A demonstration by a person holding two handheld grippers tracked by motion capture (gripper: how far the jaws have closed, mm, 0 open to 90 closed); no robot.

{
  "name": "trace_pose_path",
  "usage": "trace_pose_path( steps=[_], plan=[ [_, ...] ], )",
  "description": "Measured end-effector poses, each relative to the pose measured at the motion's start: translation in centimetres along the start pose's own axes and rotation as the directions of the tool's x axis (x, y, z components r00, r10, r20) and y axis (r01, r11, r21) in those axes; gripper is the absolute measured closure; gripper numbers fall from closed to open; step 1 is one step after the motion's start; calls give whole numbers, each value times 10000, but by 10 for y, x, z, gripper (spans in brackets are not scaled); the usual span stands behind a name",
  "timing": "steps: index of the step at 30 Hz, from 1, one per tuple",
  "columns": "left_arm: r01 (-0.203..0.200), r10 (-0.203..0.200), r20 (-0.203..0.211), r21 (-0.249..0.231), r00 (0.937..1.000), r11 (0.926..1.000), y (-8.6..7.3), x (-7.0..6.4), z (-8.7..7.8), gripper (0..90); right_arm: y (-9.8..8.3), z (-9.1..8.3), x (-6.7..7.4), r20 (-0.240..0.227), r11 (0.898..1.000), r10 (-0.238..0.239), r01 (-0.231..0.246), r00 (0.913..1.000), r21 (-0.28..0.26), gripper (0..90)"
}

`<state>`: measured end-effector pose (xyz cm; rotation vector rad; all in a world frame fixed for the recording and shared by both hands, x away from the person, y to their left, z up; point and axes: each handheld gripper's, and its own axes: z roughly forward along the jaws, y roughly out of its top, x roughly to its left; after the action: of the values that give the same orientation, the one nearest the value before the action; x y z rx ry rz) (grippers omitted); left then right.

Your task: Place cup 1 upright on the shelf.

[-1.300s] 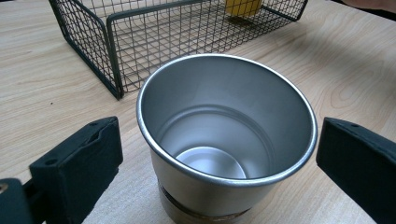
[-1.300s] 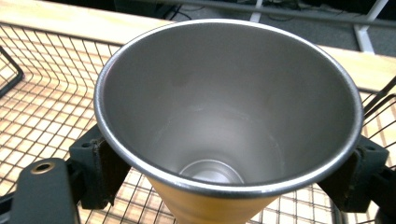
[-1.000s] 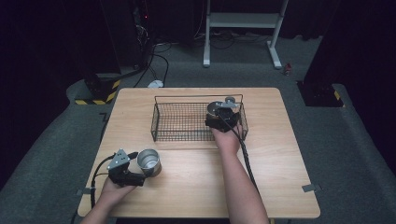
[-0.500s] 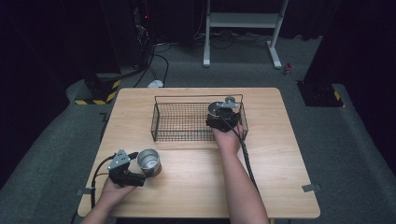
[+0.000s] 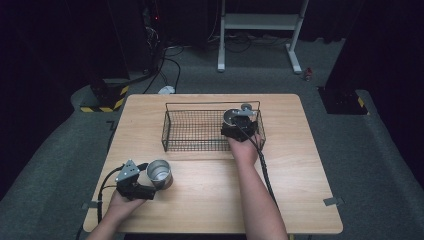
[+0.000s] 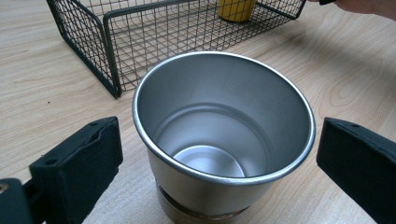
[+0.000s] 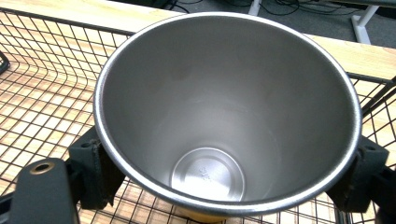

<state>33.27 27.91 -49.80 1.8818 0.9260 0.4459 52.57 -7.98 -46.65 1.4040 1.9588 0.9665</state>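
Left gripper sits low left in the high view, jaws spread wide either side of a steel cup, not touching it. Left gripper view: cup upright on the wooden table, centre frame, open mouth up, clear gaps to both black jaws at lower left and lower right.

Further up, right gripper sits at centre of the high view, inside the right end of the wire basket. It's clamped on a second steel cup. Right gripper view: second cup upright, jaw pads pressed on its wall at lower left and lower right, basket mesh under and around it. Yellowish base shows at the bottom edge.
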Motion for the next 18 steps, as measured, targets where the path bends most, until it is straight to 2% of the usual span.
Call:
trace_pose_path(
  steps=[16, 18],
  plan=[
    [-57, 57, -4, 19, 10000, 10000, 0, -1, 0, 10, -4, -2, -3, -64, 9999, 43, -43, 10000, -92, 147],
    [26, -26, 7, 3, 10000, 10000, 0, -1, 1, 10, -4, -2, -3, -82, 9999, 85, -85, 9999, -78, 145]
  ],
)
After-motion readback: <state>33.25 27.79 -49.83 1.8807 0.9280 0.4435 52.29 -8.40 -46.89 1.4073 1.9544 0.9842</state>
